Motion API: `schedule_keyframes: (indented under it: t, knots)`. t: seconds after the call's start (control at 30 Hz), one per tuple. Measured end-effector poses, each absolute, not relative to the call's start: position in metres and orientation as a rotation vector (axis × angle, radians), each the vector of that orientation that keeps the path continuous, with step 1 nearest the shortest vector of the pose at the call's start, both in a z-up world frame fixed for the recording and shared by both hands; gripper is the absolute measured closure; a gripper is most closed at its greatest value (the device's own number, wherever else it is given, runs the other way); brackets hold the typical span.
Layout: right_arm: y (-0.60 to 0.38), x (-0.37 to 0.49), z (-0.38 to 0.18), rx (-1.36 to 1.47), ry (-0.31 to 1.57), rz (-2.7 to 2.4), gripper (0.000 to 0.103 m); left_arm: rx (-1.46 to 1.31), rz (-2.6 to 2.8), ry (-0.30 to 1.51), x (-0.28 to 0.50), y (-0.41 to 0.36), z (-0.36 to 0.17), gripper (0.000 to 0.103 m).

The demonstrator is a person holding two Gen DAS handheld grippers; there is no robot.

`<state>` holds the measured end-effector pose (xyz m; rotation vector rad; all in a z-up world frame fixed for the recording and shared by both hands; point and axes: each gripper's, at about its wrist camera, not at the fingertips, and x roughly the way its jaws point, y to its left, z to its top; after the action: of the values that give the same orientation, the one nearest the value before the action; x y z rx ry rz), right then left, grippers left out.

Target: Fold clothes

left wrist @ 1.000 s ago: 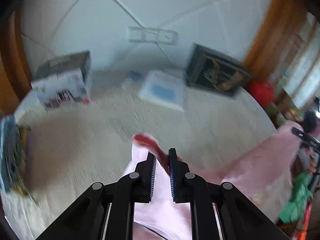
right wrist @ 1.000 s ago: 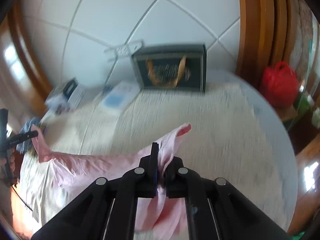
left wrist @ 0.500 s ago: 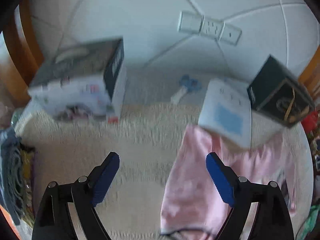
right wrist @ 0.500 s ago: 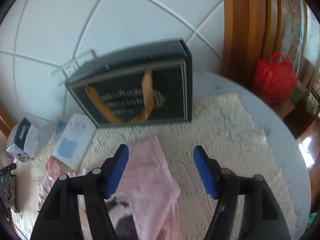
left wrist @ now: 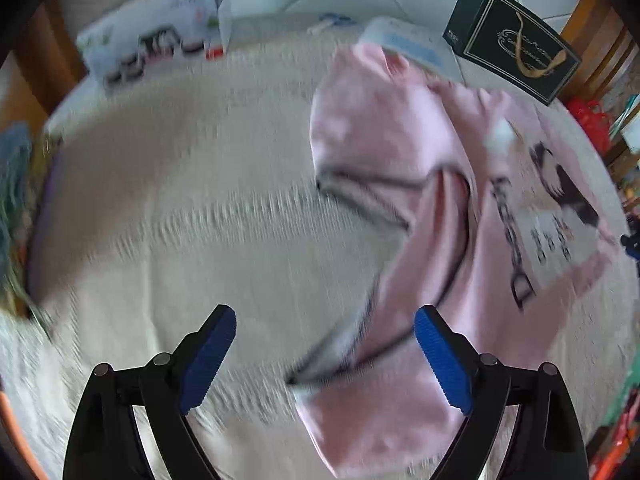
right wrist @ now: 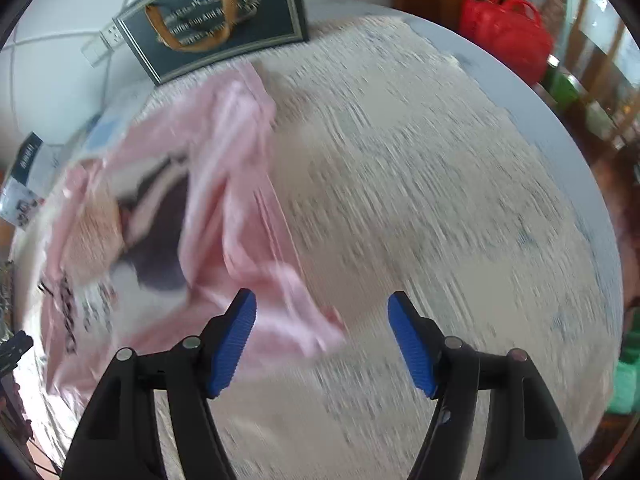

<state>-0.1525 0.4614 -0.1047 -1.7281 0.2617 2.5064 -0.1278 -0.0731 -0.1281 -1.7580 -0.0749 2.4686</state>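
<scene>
Hovering over the cloth-covered surface (left wrist: 168, 208), the left tongs (left wrist: 325, 354) are spread wide and hold nothing, with the lower edge of the shirt (left wrist: 432, 168) lying between their blue pads (left wrist: 208, 360). The right tongs (right wrist: 322, 338) are spread too and empty, the shirt (right wrist: 224, 168) rumpled ahead and to their left, one fold near the left pad (right wrist: 234, 340). A dark box (right wrist: 216, 12) stands just behind the shirt, a white carton (left wrist: 160, 40) far left, a red bag (right wrist: 504, 32) off the surface's edge
</scene>
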Motion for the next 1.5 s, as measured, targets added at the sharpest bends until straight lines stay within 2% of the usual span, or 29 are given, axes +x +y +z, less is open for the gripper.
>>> schedule_keyframes:
  t: [0.13, 0.3, 0.37, 0.6, 0.7, 0.97, 1.03, 1.07, 1.13, 1.2, 1.23, 1.27, 1.3, 1.33, 1.5]
  knots:
    - [0.458, -0.143, -0.112, -1.747, 0.259, 2.495, 0.034, -1.773, 2.516, -0.139, -0.095, -0.082, -0.131, 0.004]
    - [0.452, -0.148, -0.126, -1.803, 0.274, 2.510, 0.034, -1.772, 2.557, -0.316, -0.053, -0.078, -0.125, 0.002]
    - [0.449, -0.148, -0.129, -1.819, 0.256, 2.532, 0.034, -1.775, 2.555, -0.335, -0.039, -0.062, -0.128, 0.002]
    - [0.448, -0.143, -0.131, -1.849, 0.227, 2.609, 0.034, -1.833, 2.571, -0.241, -0.020, 0.011, -0.154, 0.002]
    - [0.451, -0.142, -0.131, -1.846, 0.268, 2.630, 0.034, -1.833, 2.666, -0.130, -0.026, 0.033, -0.162, 0.001]
    - [0.442, -0.152, -0.135, -1.702, 0.166, 2.638, 0.034, -1.799, 2.798, -0.197, -0.033, 0.056, -0.163, 0.000]
    - [0.443, -0.153, -0.140, -1.717, 0.198, 2.631, 0.034, -1.795, 2.798, -0.192, -0.032, 0.057, -0.163, 0.000]
    - [0.441, -0.155, -0.144, -1.742, 0.218, 2.631, 0.025, -1.793, 2.798, -0.192, -0.031, 0.057, -0.163, 0.000]
    - [0.433, -0.157, -0.145, -1.747, 0.159, 2.650, 0.022, -1.800, 2.789, -0.199, -0.032, 0.058, -0.162, 0.001]
    - [0.419, -0.158, -0.147, -1.759, -0.027, 2.630, 0.032, -1.799, 2.779, -0.193, -0.031, 0.059, -0.158, 0.010]
    - [0.413, -0.157, -0.144, -1.761, -0.060, 2.650, 0.055, -1.787, 2.771, -0.186, -0.029, 0.060, -0.154, 0.029]
    - [0.408, -0.155, -0.142, -1.764, -0.093, 2.666, 0.090, -1.774, 2.762, -0.179, -0.028, 0.061, -0.150, 0.063]
    - [0.404, -0.153, -0.139, -1.777, -0.121, 2.660, 0.091, -1.764, 2.748, -0.179, -0.026, 0.061, -0.147, 0.082]
    - [0.403, -0.150, -0.137, -1.788, -0.135, 2.655, 0.092, -1.767, 2.702, -0.219, -0.028, 0.060, -0.144, 0.094]
    - [0.428, -0.129, -0.105, -1.757, -0.021, 2.730, 0.093, -1.707, 2.636, -0.307, -0.008, 0.048, -0.123, 0.097]
